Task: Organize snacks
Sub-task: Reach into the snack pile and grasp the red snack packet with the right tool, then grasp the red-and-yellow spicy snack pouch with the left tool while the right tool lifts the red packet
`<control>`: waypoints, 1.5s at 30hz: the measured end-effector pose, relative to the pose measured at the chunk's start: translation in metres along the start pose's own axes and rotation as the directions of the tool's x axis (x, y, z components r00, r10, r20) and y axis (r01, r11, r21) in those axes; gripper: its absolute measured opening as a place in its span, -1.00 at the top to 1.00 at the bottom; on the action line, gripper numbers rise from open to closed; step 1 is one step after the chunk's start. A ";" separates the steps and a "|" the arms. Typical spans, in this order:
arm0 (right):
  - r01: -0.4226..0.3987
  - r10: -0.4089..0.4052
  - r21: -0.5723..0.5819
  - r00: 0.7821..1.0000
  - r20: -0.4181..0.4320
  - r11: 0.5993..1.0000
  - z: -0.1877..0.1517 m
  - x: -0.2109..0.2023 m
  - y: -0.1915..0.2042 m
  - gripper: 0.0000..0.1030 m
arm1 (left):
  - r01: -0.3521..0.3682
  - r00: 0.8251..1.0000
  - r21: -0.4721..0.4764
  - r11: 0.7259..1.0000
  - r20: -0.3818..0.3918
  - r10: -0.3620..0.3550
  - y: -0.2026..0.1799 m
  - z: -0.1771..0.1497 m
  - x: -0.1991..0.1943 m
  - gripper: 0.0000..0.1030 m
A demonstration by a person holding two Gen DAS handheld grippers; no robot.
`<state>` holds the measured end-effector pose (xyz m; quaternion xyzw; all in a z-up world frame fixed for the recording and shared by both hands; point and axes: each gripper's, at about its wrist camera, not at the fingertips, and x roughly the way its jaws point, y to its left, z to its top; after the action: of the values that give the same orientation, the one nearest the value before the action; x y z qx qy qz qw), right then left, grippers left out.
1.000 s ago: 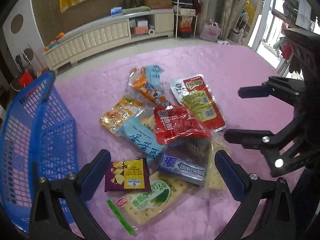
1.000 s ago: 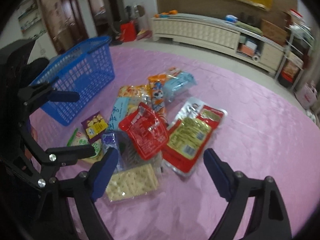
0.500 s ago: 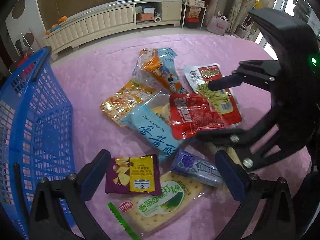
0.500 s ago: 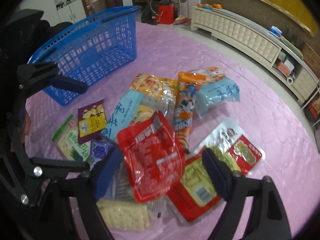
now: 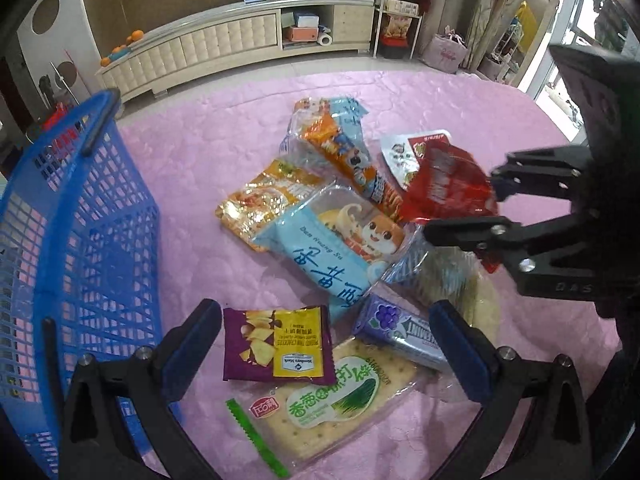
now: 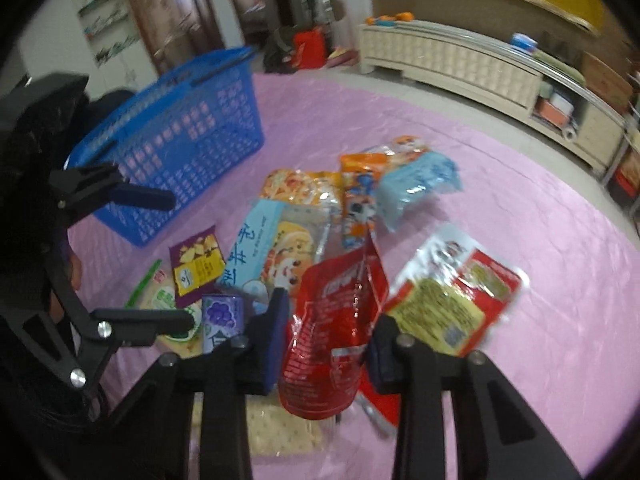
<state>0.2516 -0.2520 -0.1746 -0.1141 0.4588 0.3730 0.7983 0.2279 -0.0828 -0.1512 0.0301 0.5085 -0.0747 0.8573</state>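
Snack packets lie in a heap on a pink cloth point(image 5: 208, 152). My right gripper point(image 6: 330, 316) has its jaws closing on a red packet point(image 6: 340, 300). The pads pinch it and it crumples between them. In the left wrist view the red packet point(image 5: 444, 184) tilts up off the heap in that right gripper point(image 5: 460, 208). My left gripper point(image 5: 324, 320) hangs open above a purple chip packet point(image 5: 276, 344) and a green-labelled cracker pack point(image 5: 332, 400), gripping nothing. A blue basket point(image 5: 100, 240) stands left of the heap.
Also in the heap are a light blue packet point(image 5: 320, 256), a golden packet point(image 5: 260, 200), an orange packet point(image 5: 344, 152), a purple grape candy box point(image 5: 400, 332) and a red and yellow pack point(image 6: 452, 296). A long cream cabinet point(image 5: 208, 48) stands on the floor behind.
My right gripper came in over the heap and its jaws narrowed around the red packet, which now stands tilted up instead of lying flat. The left gripper has hardly moved.
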 end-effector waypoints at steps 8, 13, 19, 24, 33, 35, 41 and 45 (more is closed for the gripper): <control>0.029 -0.062 0.273 0.992 0.112 0.961 -0.020 -0.028 -0.024 0.74 | -0.051 0.998 0.054 0.997 0.044 0.049 -0.022 0.025 -0.018 -1.00; 0.063 -0.116 0.337 0.984 0.139 0.940 -0.024 -0.040 -0.037 0.76 | -0.043 0.998 0.089 0.995 0.053 0.039 -0.039 0.043 -0.021 -1.00; 0.105 -0.194 0.431 0.966 0.168 0.896 -0.034 -0.059 -0.061 0.76 | -0.003 1.000 0.098 0.995 0.013 0.002 -0.067 0.072 -0.003 -1.00; 0.095 -0.219 0.501 0.957 0.193 0.860 -0.037 -0.074 -0.078 0.76 | 0.034 0.998 0.088 0.996 -0.047 -0.030 -0.088 0.092 0.023 -1.00; 0.094 -0.231 0.590 0.959 0.162 0.802 -0.055 -0.081 -0.103 0.76 | 0.072 0.985 0.051 0.996 -0.163 -0.063 -0.105 0.117 0.074 -1.00; 0.087 -0.228 0.595 0.960 0.165 0.799 -0.057 -0.083 -0.105 0.76 | 0.052 0.981 0.049 0.997 -0.187 -0.042 -0.105 0.121 0.087 -1.00; 0.070 -0.215 0.597 0.961 0.176 0.799 -0.054 -0.087 -0.107 0.76 | 0.072 0.963 0.010 0.997 -0.263 -0.067 -0.100 0.123 0.118 -1.00; 0.075 -0.209 0.609 0.966 0.152 0.790 -0.057 -0.084 -0.113 0.76 | 0.133 0.948 -0.014 0.991 -0.289 -0.131 -0.101 0.118 0.125 -1.00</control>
<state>0.2688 -0.4015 -0.1559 0.1493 0.4554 0.1578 0.8634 0.3732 -0.2092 -0.2017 0.0091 0.6292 -0.1281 0.7666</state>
